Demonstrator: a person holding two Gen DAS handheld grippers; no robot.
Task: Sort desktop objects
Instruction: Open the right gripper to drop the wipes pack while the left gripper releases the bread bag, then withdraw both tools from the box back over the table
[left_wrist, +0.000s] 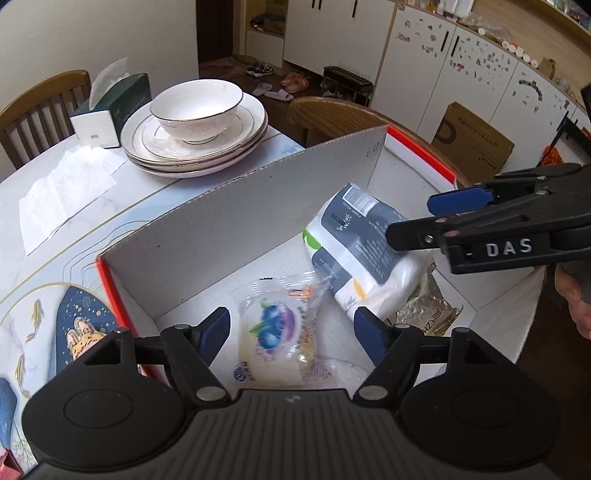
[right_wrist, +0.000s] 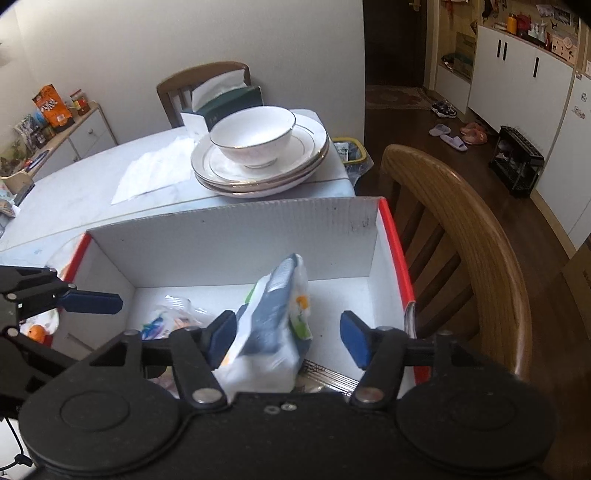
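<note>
Inside the white box, a blueberry snack packet lies beneath the wide left gripper; the wide right gripper straddles an unheld tissue pack.

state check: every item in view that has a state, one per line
left gripper: open, over the snack packet, not touching
right gripper: open, tissue pack between the jaws, not gripped
tissue pack: in the box, tilted
blueberry snack packet: flat on the box floor
cardboard box: open-topped
bowl: upright, empty, on stacked plates
tissue box: tissue sticking out
</note>
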